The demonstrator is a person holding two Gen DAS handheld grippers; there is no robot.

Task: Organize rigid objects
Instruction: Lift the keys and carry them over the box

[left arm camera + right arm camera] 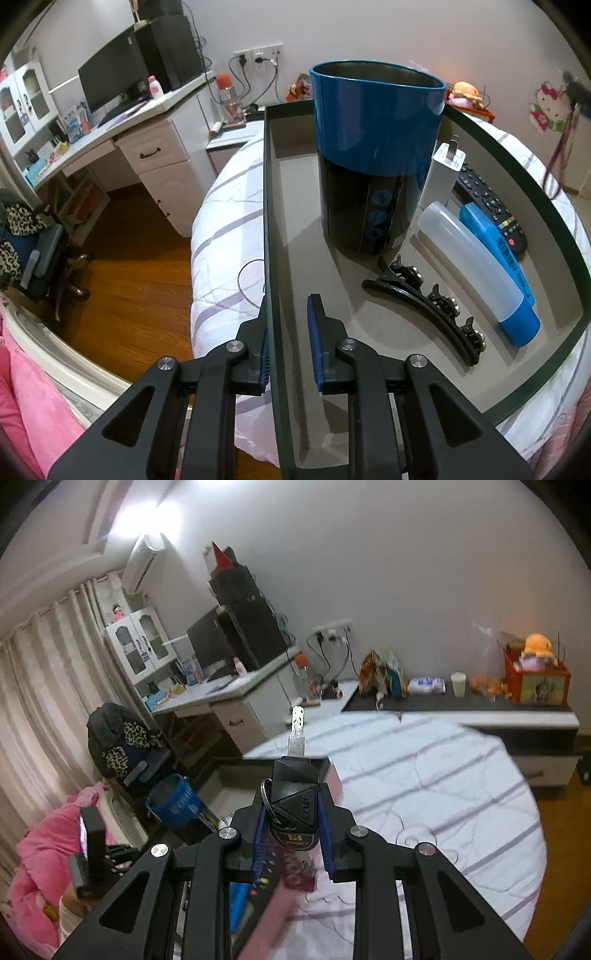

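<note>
My left gripper straddles the left rim of a dark-edged tray, one finger outside and one inside; whether the pads press the rim is unclear. In the tray stand a blue and black can and a white charger. A black hair clip, a translucent bottle with a blue cap, a blue box and a remote lie beside them. My right gripper is shut on a black car key, blade pointing forward, held above the bed. The can shows lower left.
The tray rests on a white striped quilt on the bed. A desk with a monitor and an office chair stand to the left over wood floor. A low cabinet with boxes runs behind the bed.
</note>
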